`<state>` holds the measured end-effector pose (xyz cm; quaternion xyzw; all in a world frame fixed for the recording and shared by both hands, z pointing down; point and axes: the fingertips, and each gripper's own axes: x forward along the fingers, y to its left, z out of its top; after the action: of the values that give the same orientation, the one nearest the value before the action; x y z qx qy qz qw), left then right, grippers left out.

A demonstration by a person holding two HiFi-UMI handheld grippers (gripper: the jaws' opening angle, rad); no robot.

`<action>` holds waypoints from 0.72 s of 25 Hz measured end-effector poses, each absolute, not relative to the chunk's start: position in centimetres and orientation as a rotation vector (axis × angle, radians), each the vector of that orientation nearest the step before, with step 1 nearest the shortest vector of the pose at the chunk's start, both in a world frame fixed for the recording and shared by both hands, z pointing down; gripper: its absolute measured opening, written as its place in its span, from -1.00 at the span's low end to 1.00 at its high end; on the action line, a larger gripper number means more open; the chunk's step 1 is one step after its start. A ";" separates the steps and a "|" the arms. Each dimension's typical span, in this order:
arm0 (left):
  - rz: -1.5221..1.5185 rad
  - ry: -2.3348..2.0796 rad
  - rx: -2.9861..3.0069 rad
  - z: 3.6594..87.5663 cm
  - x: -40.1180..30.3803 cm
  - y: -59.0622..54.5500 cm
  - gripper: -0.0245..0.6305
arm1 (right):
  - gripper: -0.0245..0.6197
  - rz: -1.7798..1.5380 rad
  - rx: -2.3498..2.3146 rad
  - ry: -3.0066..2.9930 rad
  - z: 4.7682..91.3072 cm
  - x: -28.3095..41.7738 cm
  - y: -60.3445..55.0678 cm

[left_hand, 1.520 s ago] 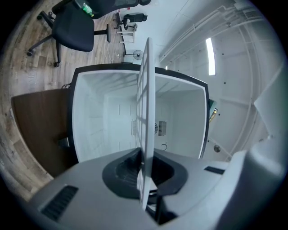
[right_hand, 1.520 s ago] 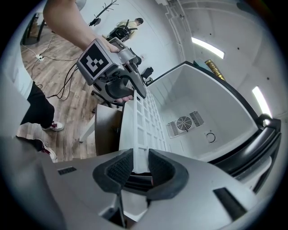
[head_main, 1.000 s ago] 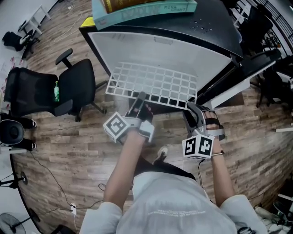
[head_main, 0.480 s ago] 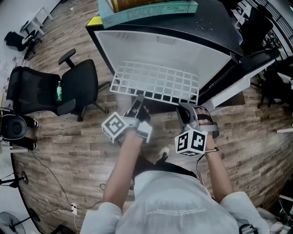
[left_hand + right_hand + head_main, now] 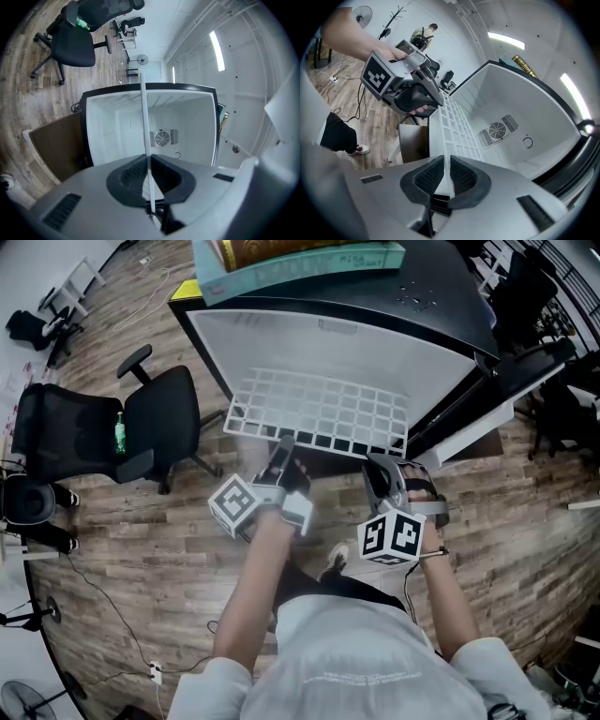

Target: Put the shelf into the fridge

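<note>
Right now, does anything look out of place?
Little. The white shelf sticks partly out of the open fridge, held by the left claw and the right claw, whose jaws just closed on it. A green bottle sits on the office chair.

Both arms reach forward; left tongs [image 5: 284,444] clamp the shelf [image 5: 319,413], right tongs [image 5: 377,472] have just closed on it.

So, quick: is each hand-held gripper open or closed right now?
Left hand-held gripper: closed on the shelf.
Right hand-held gripper: jaws have just been closing, now gripping the shelf too.
</note>
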<state>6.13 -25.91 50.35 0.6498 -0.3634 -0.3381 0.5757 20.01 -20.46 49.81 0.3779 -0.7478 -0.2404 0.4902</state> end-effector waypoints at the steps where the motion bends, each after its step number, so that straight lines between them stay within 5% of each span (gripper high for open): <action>1: -0.794 -0.846 1.530 50.1 6.2 -26.1 -0.80 | -0.76 -0.586 0.925 -1.816 49.7 20.1 -20.6; 18: -0.796 -0.821 1.555 49.5 6.9 -28.6 -0.80 | -0.76 -0.583 0.981 -1.767 49.2 20.7 -23.1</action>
<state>6.94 -28.64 49.46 0.6622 -0.3497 -0.3389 0.5695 20.72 -23.12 49.20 0.4050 -0.7294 -0.2405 0.4961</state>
